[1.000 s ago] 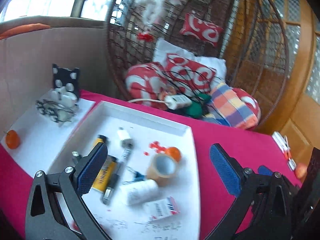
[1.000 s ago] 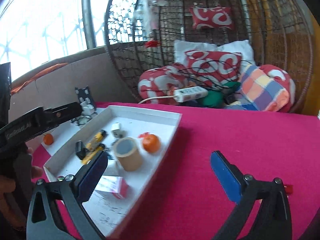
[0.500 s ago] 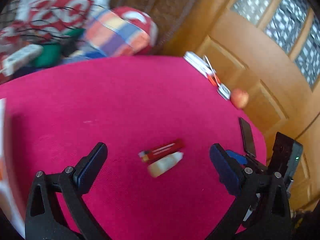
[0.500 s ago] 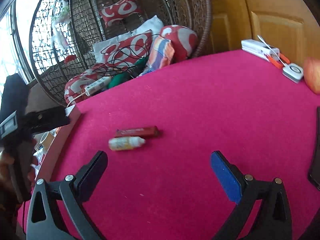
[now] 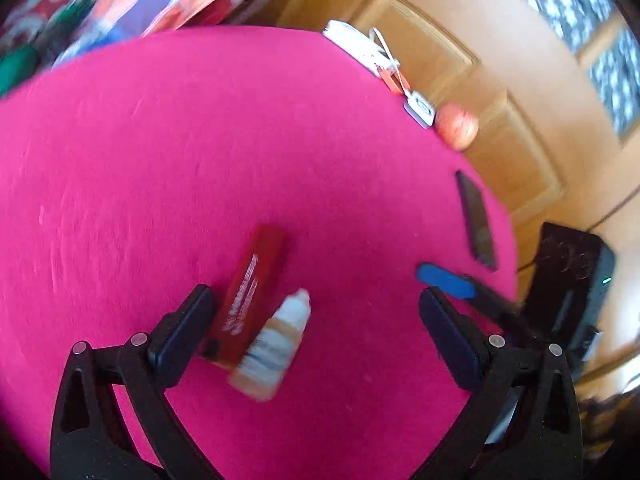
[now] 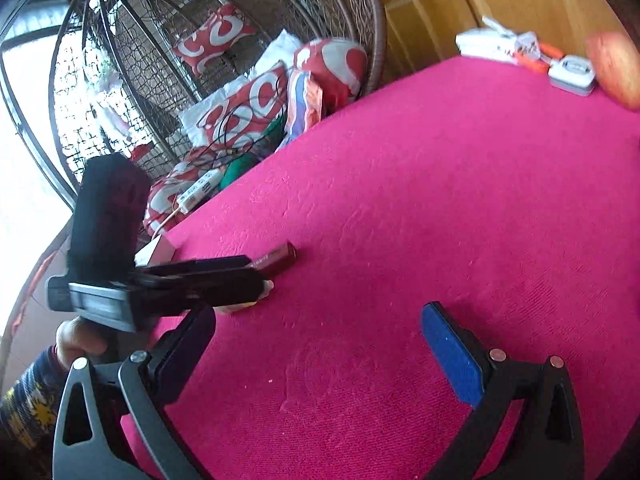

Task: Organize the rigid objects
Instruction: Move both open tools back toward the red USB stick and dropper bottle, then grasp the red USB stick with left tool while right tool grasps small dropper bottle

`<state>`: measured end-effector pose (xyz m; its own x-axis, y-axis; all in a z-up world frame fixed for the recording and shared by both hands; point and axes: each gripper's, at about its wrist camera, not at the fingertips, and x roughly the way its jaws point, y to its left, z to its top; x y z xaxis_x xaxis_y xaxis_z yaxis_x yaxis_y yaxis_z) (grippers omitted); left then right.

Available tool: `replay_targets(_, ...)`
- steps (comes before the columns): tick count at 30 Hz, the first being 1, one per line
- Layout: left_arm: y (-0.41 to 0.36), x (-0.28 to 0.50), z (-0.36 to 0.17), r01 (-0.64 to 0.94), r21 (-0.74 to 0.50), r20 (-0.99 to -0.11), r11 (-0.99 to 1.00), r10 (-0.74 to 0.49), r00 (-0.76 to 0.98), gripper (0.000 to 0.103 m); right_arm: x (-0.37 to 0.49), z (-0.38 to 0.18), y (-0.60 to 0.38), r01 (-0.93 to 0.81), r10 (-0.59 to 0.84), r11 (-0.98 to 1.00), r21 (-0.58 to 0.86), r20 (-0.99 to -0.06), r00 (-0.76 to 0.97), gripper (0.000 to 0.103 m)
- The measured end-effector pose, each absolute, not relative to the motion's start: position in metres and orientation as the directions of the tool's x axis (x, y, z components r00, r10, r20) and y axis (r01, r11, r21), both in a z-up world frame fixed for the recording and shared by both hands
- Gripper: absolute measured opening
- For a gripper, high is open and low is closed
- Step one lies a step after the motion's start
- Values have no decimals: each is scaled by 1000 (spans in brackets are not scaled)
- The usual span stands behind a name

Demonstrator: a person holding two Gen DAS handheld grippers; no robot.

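We see our left gripper low over the pink cloth, its jaws wide apart and clamped on nothing. Between them lie two things side by side: a red bar, its near end just beside the left finger, and a small white bottle to its right, cap pointing toward 1 o'clock. Both are blurred — we cannot tell whether the finger touches the bar.

At 3 o'clock a dark phone lies near the cloth's edge, and below it the blue pad of our right gripper pokes in. Toward 1 o'clock sit a white packet, a small grey case and an apple.

From the right wrist, our right gripper hovers over bare cloth, jaws also wide apart and empty. At 9 o'clock the left gripper reaches in from the side, held by a hand; the bar shows just past its fingers, the bottle mostly hidden under them. Cushions fill a wire chair at 11 o'clock.
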<state>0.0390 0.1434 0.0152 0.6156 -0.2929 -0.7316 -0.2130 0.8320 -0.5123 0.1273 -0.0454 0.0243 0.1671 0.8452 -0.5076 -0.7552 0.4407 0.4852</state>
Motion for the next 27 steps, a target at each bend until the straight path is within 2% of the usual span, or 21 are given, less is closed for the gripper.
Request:
replay_targets(4,117,16,16,-213,-469,-747,857,-256,614,102,129,26,-54,-758,838,451,472,-516,177,103)
replay_targets(8,80,9,17,-170,-459,-753,872,-280,595,102,136,25,-73,-740,825,487,465,-523,214,103)
replay_targets(12,90,4,23,-305,-390,-770,869,-126,626,102,142,24,-86,-715,828,501,488,-511,231,103)
replay_targets(16,138,3,37,-443,-414,-743,795,-14,669,102,141,25,-81,-723,822,503,474,-520,232,103)
replay_targets(18,155,11,35,-514,-350,-780,783,60,623,102,143,25,-81,-720,826,499,482,-516,227,103)
replay_targets(20,164,27,25,-559,-282,-829,780,95,552,90,144,25,-82,-718,829,496,488,-512,225,103)
replay_targets(21,164,33,21,-557,-277,-839,783,85,537,88,144,25,-82,-718,827,499,485,-513,228,103)
replay_targets(22,162,41,17,-548,-271,-848,791,74,525,85,144,25,-82,-719,825,502,482,-516,230,103)
replay_targets(25,148,54,14,-538,-145,-859,830,164,485,85,142,26,-80,-721,819,509,470,-523,237,103)
replay_targets(27,147,56,13,-549,-91,-857,831,215,468,78,141,26,-79,-723,813,515,461,-530,242,103)
